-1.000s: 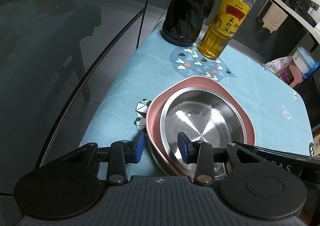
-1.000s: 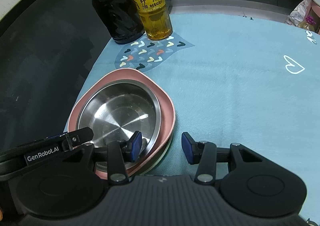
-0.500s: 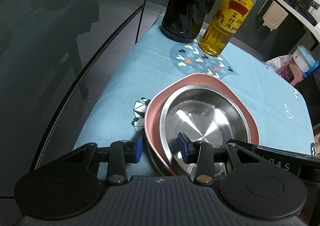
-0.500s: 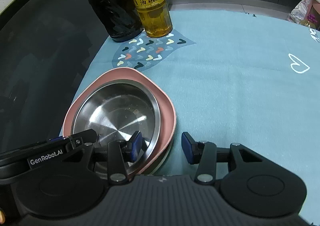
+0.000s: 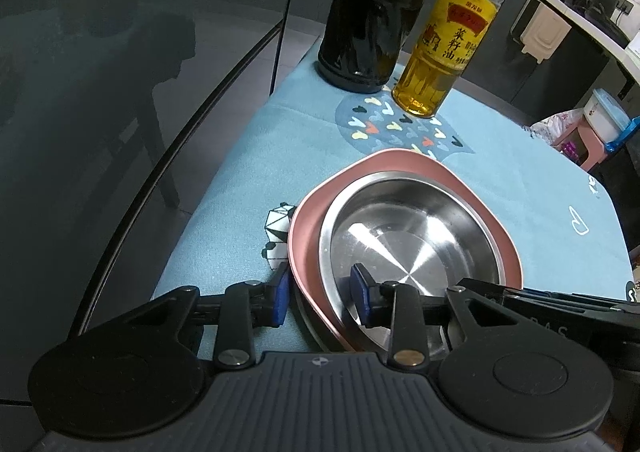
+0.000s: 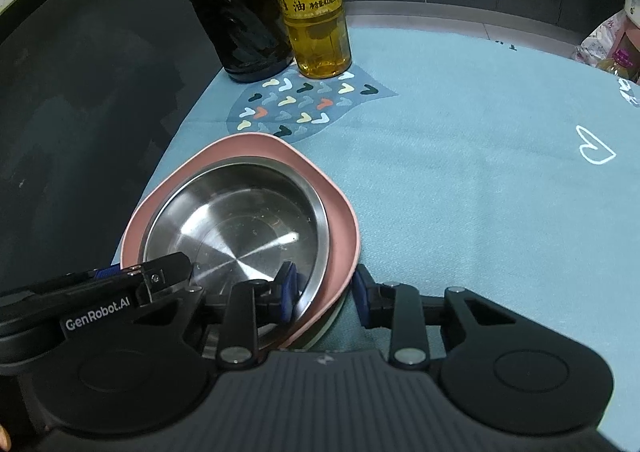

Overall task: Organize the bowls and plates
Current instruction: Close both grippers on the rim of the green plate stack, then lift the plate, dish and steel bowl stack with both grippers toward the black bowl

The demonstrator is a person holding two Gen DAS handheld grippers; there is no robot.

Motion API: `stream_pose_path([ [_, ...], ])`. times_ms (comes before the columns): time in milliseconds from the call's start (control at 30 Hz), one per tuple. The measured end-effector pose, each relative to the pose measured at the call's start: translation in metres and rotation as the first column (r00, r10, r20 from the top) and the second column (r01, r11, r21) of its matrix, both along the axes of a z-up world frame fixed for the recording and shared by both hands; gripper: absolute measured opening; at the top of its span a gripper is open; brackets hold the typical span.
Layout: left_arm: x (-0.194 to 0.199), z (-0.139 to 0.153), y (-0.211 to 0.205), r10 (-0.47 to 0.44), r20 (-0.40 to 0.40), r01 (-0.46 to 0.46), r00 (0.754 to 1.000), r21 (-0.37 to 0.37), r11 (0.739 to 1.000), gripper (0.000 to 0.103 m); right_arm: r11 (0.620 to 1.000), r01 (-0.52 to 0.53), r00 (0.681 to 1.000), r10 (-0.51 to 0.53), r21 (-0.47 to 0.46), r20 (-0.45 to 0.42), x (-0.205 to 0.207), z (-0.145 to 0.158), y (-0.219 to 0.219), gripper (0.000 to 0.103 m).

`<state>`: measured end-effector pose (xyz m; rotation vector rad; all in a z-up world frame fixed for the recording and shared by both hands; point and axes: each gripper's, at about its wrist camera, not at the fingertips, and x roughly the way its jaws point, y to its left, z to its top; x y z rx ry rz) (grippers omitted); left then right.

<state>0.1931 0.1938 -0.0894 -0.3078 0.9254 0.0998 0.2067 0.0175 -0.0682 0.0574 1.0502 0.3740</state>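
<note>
Steel bowl (image 5: 412,244) sits nested inside the pink plate (image 5: 308,228), and a pale rim of at least one more dish peeks out under the pink one at the near side; the whole stack rests near the near left corner of the surface (image 6: 460,172), on its blue cloth. Left gripper (image 5: 320,294) straddles the stack's left rim: one blue pad outside the pink plate, the other inside the steel bowl, its jaws have just been closing onto that rim and look clamped on it. Right gripper (image 6: 326,296) does the same on the opposite, right rim, inner pad in the bowl, outer pad outside the pink edge, jaws also just been closing with the rim between them, contact looks made. So the stack lies directly between the two grippers, each at its own side, both pointing steeply down and inward; neither is nearer, it's a two-handed pinch. Coming move is likely a level lift of the stack, needs both sides rising together or the bowl slides. Dark vinegar bottle (image 6: 236,16) and yellow oil bottle (image 6: 316,12) stand touching at the far left corner, well apart from the stack. Rest of cloth bare.
</note>
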Motion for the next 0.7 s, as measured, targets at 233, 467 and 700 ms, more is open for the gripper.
stream_pose_path([
  [233,-0.007,0.010,-0.002,0.000,0.028,-0.001,1.000,0.009,1.000,0.029,1.000,0.000,1.000,0.000,0.004,0.029,-0.008,0.009,-0.001,0.026],
  [467,-0.018,0.022,-0.004,0.000,0.053,-0.001,0.999,0.013,1.000,0.029,1.000,0.003,0.999,-0.003,0.013,0.047,-0.018,0.021,-0.006,0.026],
  [700,-0.031,0.034,-0.013,-0.013,0.068,0.012,0.998,0.018,1.000,0.029,1.000,0.009,0.998,-0.011,0.023,0.068,-0.032,0.033,-0.015,0.026],
])
